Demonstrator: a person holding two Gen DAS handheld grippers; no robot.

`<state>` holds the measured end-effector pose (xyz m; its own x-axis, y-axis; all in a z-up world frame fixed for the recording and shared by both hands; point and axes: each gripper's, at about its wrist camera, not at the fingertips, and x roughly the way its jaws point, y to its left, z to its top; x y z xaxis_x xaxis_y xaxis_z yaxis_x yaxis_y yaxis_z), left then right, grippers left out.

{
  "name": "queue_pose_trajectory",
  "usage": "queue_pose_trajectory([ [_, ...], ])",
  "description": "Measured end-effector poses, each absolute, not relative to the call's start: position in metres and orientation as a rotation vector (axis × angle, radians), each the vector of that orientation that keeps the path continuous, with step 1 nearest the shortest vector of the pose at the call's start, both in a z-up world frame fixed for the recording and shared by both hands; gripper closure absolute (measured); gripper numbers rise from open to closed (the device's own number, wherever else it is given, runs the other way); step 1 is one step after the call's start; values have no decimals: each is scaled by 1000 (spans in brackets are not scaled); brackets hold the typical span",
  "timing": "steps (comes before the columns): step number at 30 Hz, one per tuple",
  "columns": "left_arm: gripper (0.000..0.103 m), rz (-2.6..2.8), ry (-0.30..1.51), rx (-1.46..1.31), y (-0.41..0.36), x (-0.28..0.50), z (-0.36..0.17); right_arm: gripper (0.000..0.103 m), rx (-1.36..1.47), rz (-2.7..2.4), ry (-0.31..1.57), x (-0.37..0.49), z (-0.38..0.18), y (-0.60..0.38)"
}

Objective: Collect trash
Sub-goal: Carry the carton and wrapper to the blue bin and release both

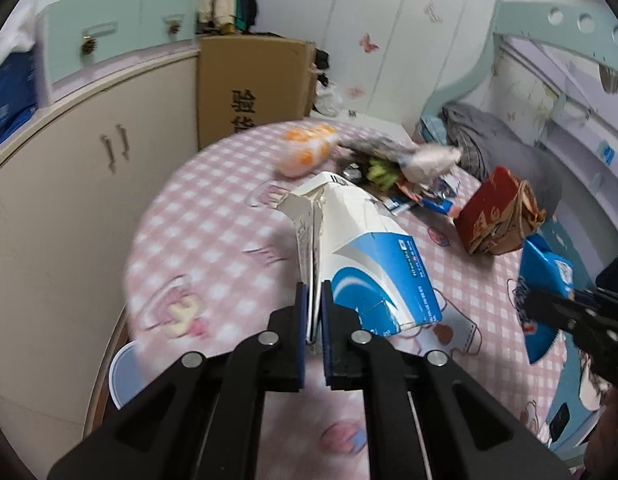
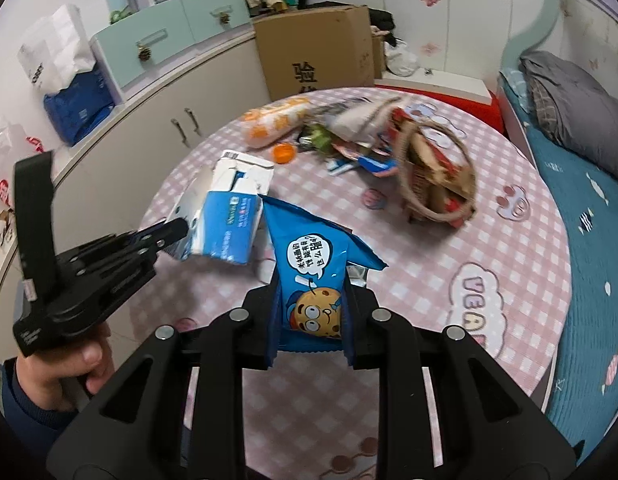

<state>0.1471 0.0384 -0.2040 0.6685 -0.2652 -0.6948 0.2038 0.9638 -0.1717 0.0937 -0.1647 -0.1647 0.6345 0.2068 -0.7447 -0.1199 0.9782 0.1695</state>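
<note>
1. Left wrist view: the left gripper has its fingers nearly closed, pinching a flattened flap of the blue-and-white carton. The carton is lifted clear of the pink checked bench, out over its middle.
2. Same view, far side of the bench: an orange-and-white packet, a heap of wrappers and a red paper bag toward the right edge all lie there, untouched. At the right of the picture the right gripper shows side-on with the blue cookie bag in it.
3. Just off the bench's near left edge a pale round rim peeks out below; it may be a bin, but too little shows to say.
4. Right wrist view: the right gripper has its fingers partly open, only as wide as the blue cookie bag clamped between them, held up over the near half of the bench.
5. Same view, left side: the left gripper carries the carton just beside the cookie bag.
6. An orange cap sits near the packet, with the wrappers and the red paper bag behind.
7. My read: two pieces are picked up and not dropped off yet, and most of the trash is left to gather.
</note>
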Motion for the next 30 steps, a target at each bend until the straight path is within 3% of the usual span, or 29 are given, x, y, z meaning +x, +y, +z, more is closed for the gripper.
queue_pose_trajectory([
  [8, 97, -65, 720, -148, 144, 110, -184, 79, 35, 372, 832, 123, -146, -76],
  [15, 97, 141, 768, -208, 242, 94, -214, 79, -5, 601, 880, 168, -161, 50],
  [23, 97, 272, 931, -272, 326, 104, -301, 79, -87, 725, 1024, 205, -221, 181],
  [30, 97, 282, 1120, -294, 357, 132, -396, 78, -156, 702, 1284, 238, -323, 253],
])
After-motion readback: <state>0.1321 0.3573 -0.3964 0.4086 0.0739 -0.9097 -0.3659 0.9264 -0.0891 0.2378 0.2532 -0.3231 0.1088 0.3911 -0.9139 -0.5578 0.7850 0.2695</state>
